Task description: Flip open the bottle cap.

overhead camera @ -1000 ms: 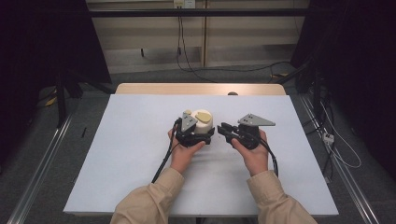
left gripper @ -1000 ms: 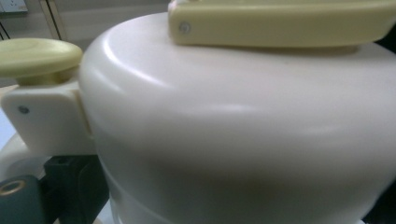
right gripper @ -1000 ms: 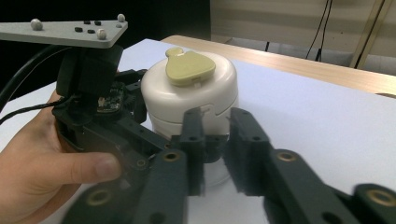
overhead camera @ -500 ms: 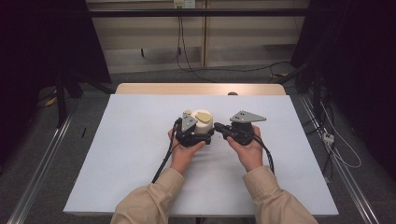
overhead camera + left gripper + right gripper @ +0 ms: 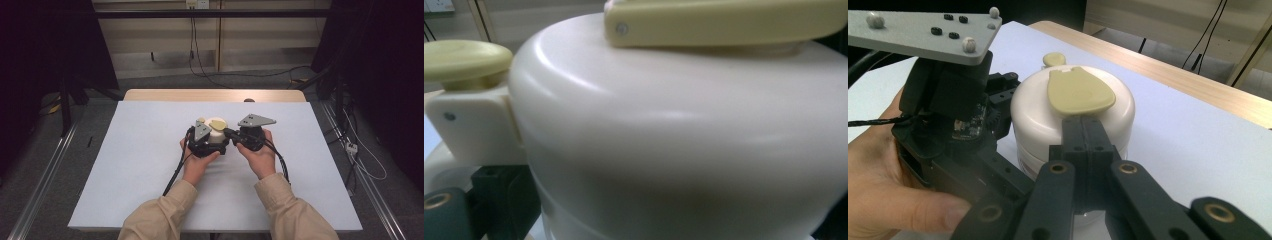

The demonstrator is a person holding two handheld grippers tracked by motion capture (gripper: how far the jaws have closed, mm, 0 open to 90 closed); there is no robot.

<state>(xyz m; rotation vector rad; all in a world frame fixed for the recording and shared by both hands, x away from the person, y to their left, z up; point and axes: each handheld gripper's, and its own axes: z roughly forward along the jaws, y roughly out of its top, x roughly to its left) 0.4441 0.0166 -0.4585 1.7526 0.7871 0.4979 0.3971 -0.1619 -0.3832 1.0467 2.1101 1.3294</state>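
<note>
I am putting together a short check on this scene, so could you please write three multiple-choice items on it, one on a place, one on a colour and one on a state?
1. Where does the cream container stand?
A. near the middle of the white table
B. on the floor
C. at the table's left edge

2. What colour is the flap on the container's lid?
A. red
B. pale yellow-green
C. black

3. How do the right gripper's jaws stand?
A. spread wide to either side of the container
B. closed together at the flap's near edge
C. clamped on a cable

Answers:
1. A: the high view shows it mid-table, between the left gripper and the right one.
2. B: the right gripper view shows the flap yellow-green against the cream lid.
3. B: the right gripper view shows the two jaws pressed side by side at the flap's edge.
</note>
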